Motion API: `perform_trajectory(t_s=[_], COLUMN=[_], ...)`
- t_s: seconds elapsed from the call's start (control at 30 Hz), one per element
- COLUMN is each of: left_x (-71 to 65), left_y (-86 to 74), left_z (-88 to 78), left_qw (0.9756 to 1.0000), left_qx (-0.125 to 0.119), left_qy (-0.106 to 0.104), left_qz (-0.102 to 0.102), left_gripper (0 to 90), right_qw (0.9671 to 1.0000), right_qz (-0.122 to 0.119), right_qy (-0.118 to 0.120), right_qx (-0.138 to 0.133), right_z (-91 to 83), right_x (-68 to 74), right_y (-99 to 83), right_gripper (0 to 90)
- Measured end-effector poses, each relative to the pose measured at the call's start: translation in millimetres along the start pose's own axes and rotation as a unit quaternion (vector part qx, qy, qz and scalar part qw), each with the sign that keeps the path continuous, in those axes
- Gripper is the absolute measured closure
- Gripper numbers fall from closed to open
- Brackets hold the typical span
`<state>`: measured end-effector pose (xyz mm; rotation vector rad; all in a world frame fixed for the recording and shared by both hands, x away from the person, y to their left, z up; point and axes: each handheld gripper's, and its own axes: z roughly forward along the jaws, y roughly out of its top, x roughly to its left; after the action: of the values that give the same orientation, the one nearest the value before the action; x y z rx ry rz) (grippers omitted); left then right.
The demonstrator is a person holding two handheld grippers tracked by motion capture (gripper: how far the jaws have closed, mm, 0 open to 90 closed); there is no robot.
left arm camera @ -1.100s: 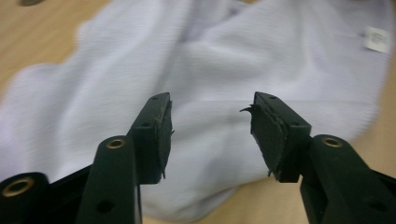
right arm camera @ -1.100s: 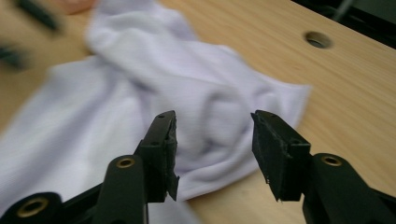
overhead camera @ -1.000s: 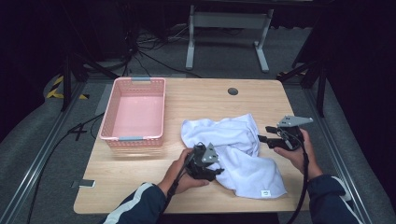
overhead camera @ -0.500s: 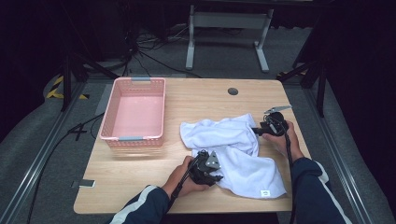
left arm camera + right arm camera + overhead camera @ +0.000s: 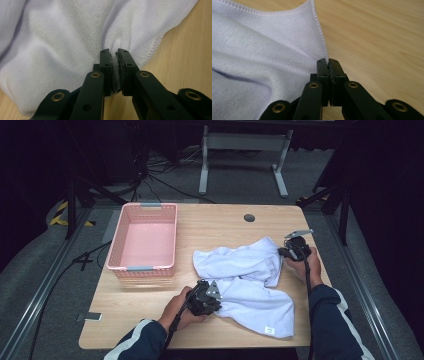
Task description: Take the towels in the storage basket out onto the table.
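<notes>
L fingers (image 5: 115, 56) have just been closing and are now clamped on a pinch of the towel (image 5: 250, 285) near its hemmed edge, at the towel's near-left part; R fingers (image 5: 328, 62) have likewise just been closing and now grip the towel's stitched edge at its far-right corner. Towel is white, rumpled, spread over the right half of the tabletop (image 5: 220, 225), w/ a small tag at its near corner. Pink basket (image 5: 145, 237) sits apart, to the left.
</notes>
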<state>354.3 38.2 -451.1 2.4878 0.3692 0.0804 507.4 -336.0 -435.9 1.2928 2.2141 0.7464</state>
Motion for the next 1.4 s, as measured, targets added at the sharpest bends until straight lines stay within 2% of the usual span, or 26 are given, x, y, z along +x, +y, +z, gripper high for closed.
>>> perform_trajectory(t_s=[0.1,0.17,0.27,0.33,0.4,0.43,0.53,0.57,0.6,0.63,0.7,0.77,0.8,0.83,0.87,0.93,1.0,1.03,1.1,1.17,1.2,1.27,1.3,1.33,1.37,1.4], left_x=[-5.1,-11.6,-26.3,-34.5,-39.4,-39.5,-37.7,-34.9,-32.1,-28.9,-24.1,-20.6,-20.6,-16.4,-16.4,-12.2,-5.5,-2.1,2.7,5.7,5.7,5.6,6.5,7.6,8.6,10.0], left_y=[-14.3,-20.3,-23.5,-22.6,-21.1,-18.9,-13.5,-10.8,-7.6,-5.3,-1.1,3.6,3.6,6.5,6.5,7.7,7.9,7.5,7.1,7.8,7.8,8.2,8.1,8.0,7.8,7.0], left_z=[-9.3,-13.0,-15.4,-14.5,-14.5,-14.8,-19.9,-22.8,-25.2,-25.3,-22.4,-14.3,-14.3,-4.2,-4.2,3.9,10.6,13.4,15.1,15.8,15.8,16.0,15.5,15.1,14.9,14.6], left_qw=[0.9998,0.9995,0.9991,0.9988,0.9989,0.9988,0.9986,0.9983,0.9981,0.9974,0.9972,0.9981,0.9981,0.9985,0.9985,0.9988,0.9987,0.9985,0.9981,0.9982,0.9982,0.9983,0.9984,0.9981,0.9981,0.9985], left_qx=[-0.002,-0.005,0.003,0.001,-0.001,-0.009,-0.036,-0.052,-0.061,-0.071,-0.074,-0.057,-0.057,-0.051,-0.051,-0.041,-0.035,-0.035,-0.042,-0.041,-0.041,-0.038,-0.034,-0.034,-0.036,-0.032], left_qy=[-0.016,-0.028,-0.042,-0.049,-0.047,-0.047,-0.038,-0.028,-0.005,0.004,0.008,0.021,0.021,0.021,0.021,0.024,0.031,0.032,0.028,0.031,0.031,0.041,0.043,0.047,0.047,0.037], left_qz=[-0.010,-0.011,-0.005,0.009,0.004,0.012,0.002,-0.002,-0.008,-0.014,-0.013,-0.005,-0.005,-0.002,-0.002,-0.012,-0.021,-0.027,-0.035,-0.031,-0.031,-0.020,-0.017,-0.020,-0.019,-0.022], left_gripper=[83.1,83.1,83.0,82.8,81.5,79.8,69.4,66.2,60.2,54.4,53.0,50.0,50.0,49.8,49.2,48.3,46.0,45.2,45.7,46.7,49.3,53.1,55.9,63.3,63.3,67.6], right_qw=[0.9991,0.9988,0.9976,0.9977,0.9976,0.9977,0.9976,0.9976,0.9977,0.9985,0.9980,0.9935,0.9935,0.9856,0.9856,0.9729,0.9587,0.9545,0.9496,0.9475,0.9497,0.9503,0.9507,0.9580,0.9580,0.9592], right_qz=[0.011,0.026,0.021,0.026,0.034,0.032,0.028,0.029,0.029,0.023,0.008,-0.024,-0.024,-0.070,-0.070,-0.100,-0.145,-0.159,-0.177,-0.190,-0.196,-0.199,-0.201,-0.197,-0.197,-0.193], right_qy=[-0.040,-0.042,-0.066,-0.062,-0.060,-0.060,-0.062,-0.062,-0.054,-0.020,0.031,0.097,0.097,0.141,0.141,0.198,0.240,0.249,0.257,0.257,0.244,0.239,0.236,0.208,0.208,0.206], right_qx=[-0.003,-0.006,-0.003,-0.003,-0.006,-0.007,-0.010,-0.012,-0.029,-0.044,-0.054,-0.054,-0.054,-0.062,-0.062,-0.064,-0.048,-0.043,-0.021,0.002,0.011,0.015,0.018,0.015,0.015,0.015], right_z=[-8.2,-13.1,-15.6,-15.3,-14.7,-14.4,-14.4,-15.8,-19.0,-21.9,-25.1,-27.0,-27.0,-31.3,-31.3,-35.2,-37.4,-36.7,-33.0,-27.3,-23.5,-20.1,-18.0,-13.8,-13.8,-13.3], right_x=[-15.1,-24.7,-30.9,-33.3,-34.0,-33.6,-30.8,-29.9,-27.3,-23.0,-9.5,12.2,12.2,41.3,41.3,65.3,88.4,96.2,108.9,115.6,118.3,119.2,119.3,117.0,117.0,115.4], right_y=[1.4,1.8,1.1,0.5,0.6,0.7,3.0,4.1,6.5,9.7,16.9,24.3,24.3,30.0,30.0,31.0,28.5,27.0,23.7,20.4,18.6,17.6,17.2,17.5,17.5,18.0], right_gripper=[89.3,89.2,89.2,89.2,88.4,86.0,65.4,63.5,58.6,54.6,49.2,45.8,45.8,44.4,44.4,42.9,40.7,40.3,35.8,34.1,34.7,36.6,40.9,55.9,55.9,64.0])
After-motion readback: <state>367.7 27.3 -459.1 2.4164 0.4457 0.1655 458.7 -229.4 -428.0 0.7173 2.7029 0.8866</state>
